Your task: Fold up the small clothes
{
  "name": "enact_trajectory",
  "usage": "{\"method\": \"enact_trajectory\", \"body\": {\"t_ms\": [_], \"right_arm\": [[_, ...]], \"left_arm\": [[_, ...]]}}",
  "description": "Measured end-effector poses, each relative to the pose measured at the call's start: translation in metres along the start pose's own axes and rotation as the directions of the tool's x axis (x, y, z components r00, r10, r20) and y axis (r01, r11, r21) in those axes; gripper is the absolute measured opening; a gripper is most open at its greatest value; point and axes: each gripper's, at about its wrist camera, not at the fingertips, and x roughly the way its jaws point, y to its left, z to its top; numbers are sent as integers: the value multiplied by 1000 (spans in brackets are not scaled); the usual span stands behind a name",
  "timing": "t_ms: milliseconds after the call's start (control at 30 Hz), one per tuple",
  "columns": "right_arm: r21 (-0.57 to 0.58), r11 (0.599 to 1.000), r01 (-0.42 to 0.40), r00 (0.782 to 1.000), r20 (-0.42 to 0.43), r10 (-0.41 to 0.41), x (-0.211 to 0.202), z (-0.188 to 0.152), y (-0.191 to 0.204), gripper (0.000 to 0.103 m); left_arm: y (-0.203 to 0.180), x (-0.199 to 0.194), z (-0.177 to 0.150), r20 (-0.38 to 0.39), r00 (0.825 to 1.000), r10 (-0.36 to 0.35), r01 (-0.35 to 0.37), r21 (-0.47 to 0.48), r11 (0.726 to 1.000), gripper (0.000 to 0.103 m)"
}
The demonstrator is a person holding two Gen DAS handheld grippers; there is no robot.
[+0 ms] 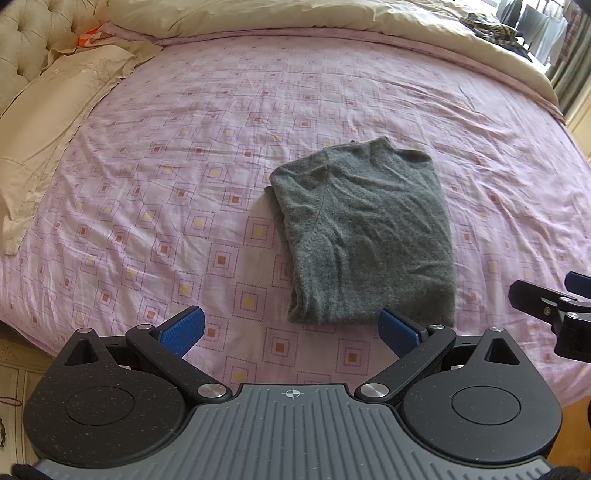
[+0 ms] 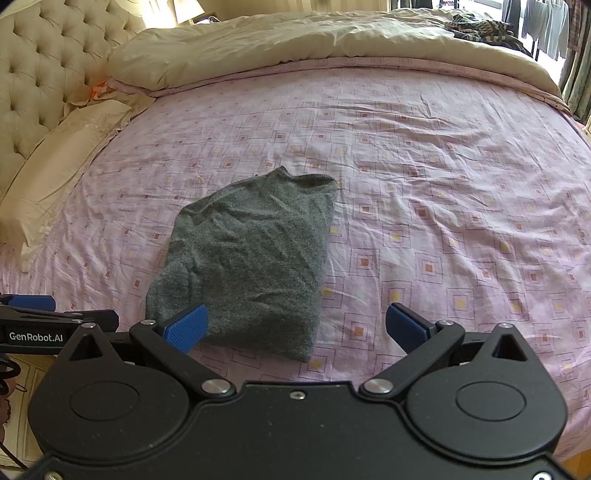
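A grey knitted top (image 1: 364, 232) lies folded into a compact rectangle on the pink patterned bedsheet (image 1: 166, 177), its collar end pointing away from me. My left gripper (image 1: 291, 328) hovers open just short of its near edge, blue pads spread wide with nothing between them. In the right wrist view the same top (image 2: 251, 258) lies left of centre on the sheet (image 2: 443, 221). My right gripper (image 2: 295, 326) is open too, over the top's near right corner, holding nothing. Part of the right gripper (image 1: 546, 310) shows at the left view's right edge.
A cream duvet (image 2: 295, 40) is bunched along the far side of the bed. Cream pillows (image 1: 55, 122) and a tufted headboard (image 2: 40, 74) sit at the left. Dark patterned clothes (image 2: 476, 24) lie on the duvet at far right. The bed's near edge runs just below the grippers.
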Motion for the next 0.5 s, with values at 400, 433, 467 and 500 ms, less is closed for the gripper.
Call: {"method": "enact_trajectory", "body": {"t_ms": [400,433,467,500], "right_arm": [[19,1000,-12,1000,-9,12,4,2,-2,102],[20,1000,-12,1000,-12,12,5,2,-2,102],[21,1000,-13,1000,-14,13,5,2,-2,102],[23,1000,-14,1000,-16,15,6,1,-2,102]], "left_arm": [[1,1,3,2,1000,13,-13,-10,1000,101],[2,2,4,0,1000,13,-13,-8,1000,101],[2,2,4,-2,1000,10,-10,-7,1000,101],[2,2,4,-3,1000,8,-8,-8,1000,101]]}}
